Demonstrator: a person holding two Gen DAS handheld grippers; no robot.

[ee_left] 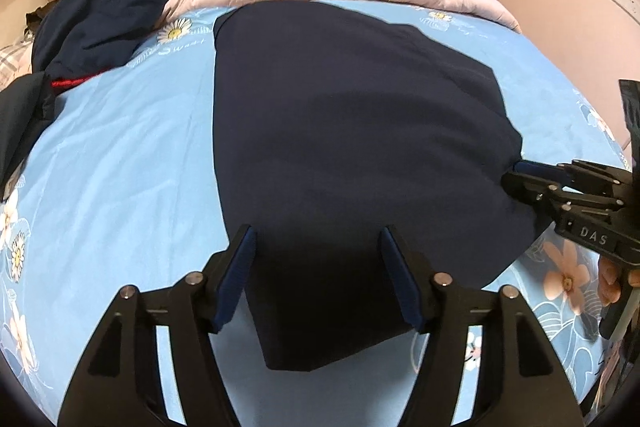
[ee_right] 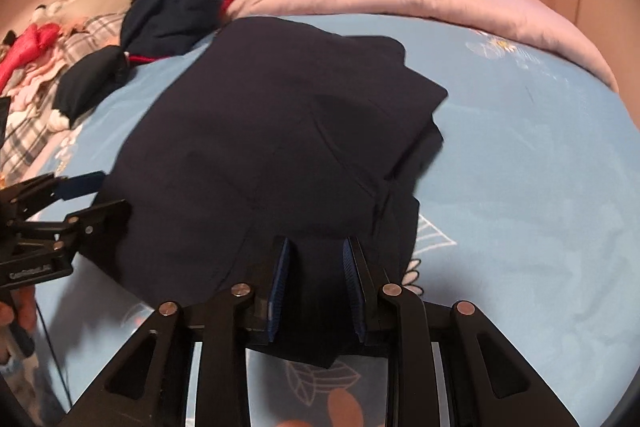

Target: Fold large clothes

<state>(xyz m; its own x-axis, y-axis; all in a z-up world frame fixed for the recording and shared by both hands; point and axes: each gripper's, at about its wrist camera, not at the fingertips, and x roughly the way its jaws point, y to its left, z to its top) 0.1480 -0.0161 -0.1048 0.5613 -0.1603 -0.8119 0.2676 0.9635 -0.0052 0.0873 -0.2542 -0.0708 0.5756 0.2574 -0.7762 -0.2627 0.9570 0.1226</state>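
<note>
right hand-held gripper (ee_right: 316,251) pinching dark garment (ee_right: 260,131) near edge | left hand-held gripper (ee_left: 316,239) spread | bedsheet (ee_right: 520,167) bare alongside

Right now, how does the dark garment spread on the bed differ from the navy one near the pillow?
The dark garment lies flat mid-bed; the navy one sits crumpled in a heap. The flat one looks plain, the heap shows red trim. The right gripper pinches only the flat one. Both rest on the blue sheet.

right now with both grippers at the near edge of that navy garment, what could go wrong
1. The left gripper stands open around the dark navy garment while the right gripper pinches it, so a pull could drag it askew.
2. In the right wrist view its right side lies in uneven layers; these may shift.
3. The crumpled clothes pile lies close to the garment's far corner and could catch.
</note>
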